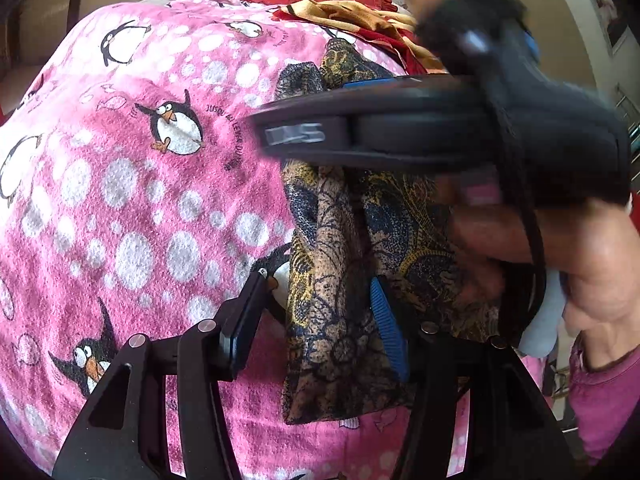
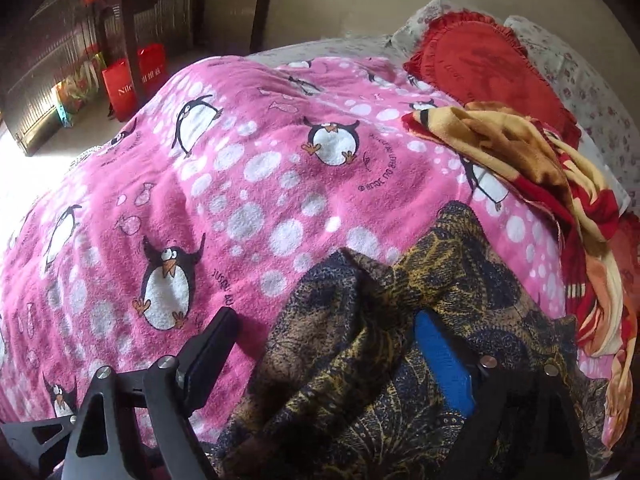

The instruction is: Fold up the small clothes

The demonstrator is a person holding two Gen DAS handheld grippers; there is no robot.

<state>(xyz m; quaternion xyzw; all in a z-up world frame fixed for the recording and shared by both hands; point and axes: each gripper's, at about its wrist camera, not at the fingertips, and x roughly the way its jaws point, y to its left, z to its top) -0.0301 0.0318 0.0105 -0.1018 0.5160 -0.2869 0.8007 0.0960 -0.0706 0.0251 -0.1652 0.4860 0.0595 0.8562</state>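
A dark garment [image 1: 332, 320] with a yellow and blue pattern lies crumpled on a pink penguin blanket [image 1: 132, 200]. My left gripper [image 1: 318, 286] stands open over the garment's left edge. Its blue pad [image 1: 386, 332] rests on the fabric and its other finger is over bare blanket. My right gripper [image 1: 308, 120], blurred and held by a hand [image 1: 592, 264], crosses the left wrist view above the garment. In the right wrist view the right gripper [image 2: 326, 318] is open, with the garment [image 2: 360, 360] bunched between its fingers. Its blue pad [image 2: 440, 352] lies against the cloth and its left finger stands apart from it.
A yellow and red cloth [image 2: 532, 160] is heaped at the blanket's far right, beside a red heart-shaped cushion [image 2: 480, 68]. Red bags [image 2: 124, 88] and dark furniture [image 2: 192, 0] stand on the floor beyond the bed. The penguin blanket [image 2: 200, 200] spreads to the left.
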